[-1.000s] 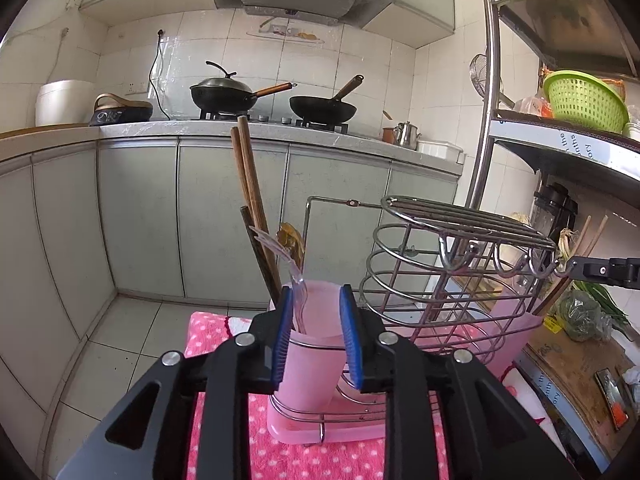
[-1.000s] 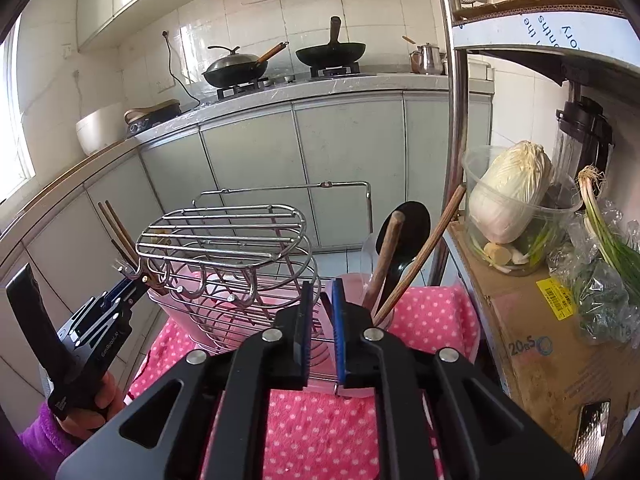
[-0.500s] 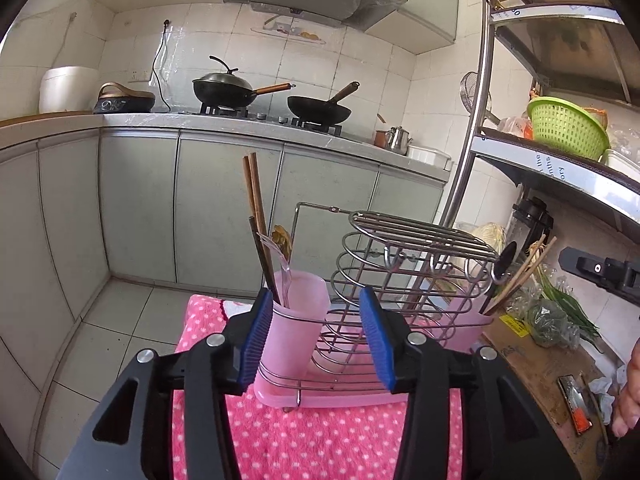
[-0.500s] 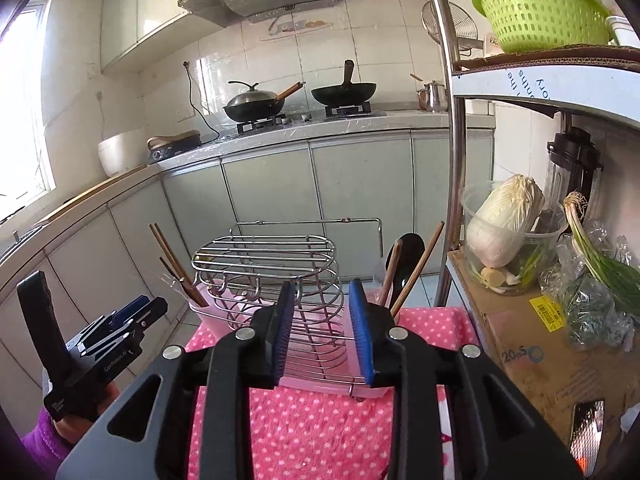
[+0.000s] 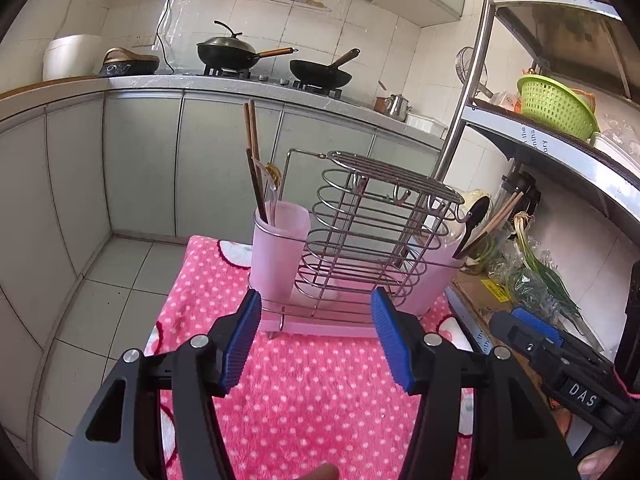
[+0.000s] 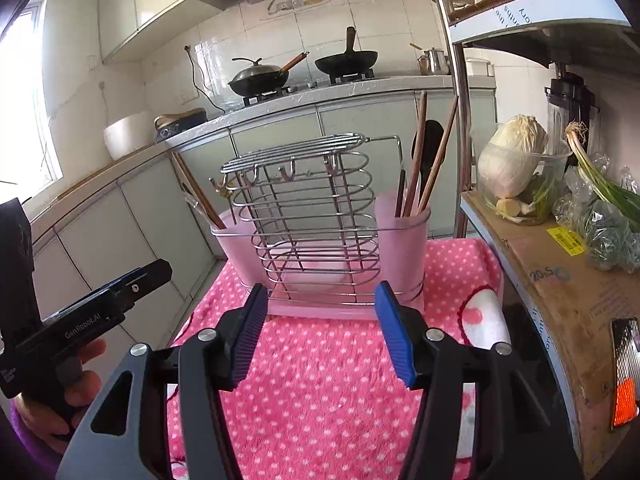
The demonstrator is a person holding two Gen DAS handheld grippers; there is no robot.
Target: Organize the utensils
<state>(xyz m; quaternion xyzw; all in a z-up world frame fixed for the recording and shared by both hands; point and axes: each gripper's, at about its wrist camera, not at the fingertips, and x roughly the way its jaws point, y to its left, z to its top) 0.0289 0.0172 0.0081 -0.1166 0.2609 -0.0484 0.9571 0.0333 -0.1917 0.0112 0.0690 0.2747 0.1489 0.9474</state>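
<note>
Kitchen setting: two woks (image 5: 230, 54) on the stove behind a pink polka-dot cloth (image 5: 304, 392). On the cloth stands one wire utensil rack (image 5: 376, 236) with two pink cups: the left cup (image 5: 280, 252) holds chopsticks and a clear spoon, the right cup (image 6: 402, 240) chopsticks and one black spoon (image 6: 428, 148). Left gripper (image 5: 316, 340) and right gripper (image 6: 320, 330): jaws opening, nothing between them, both short of the rack.

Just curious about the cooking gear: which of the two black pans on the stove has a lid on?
The black wok with the domed lid, the one nearer the white rice cooker. The other black pan sits uncovered.
</note>
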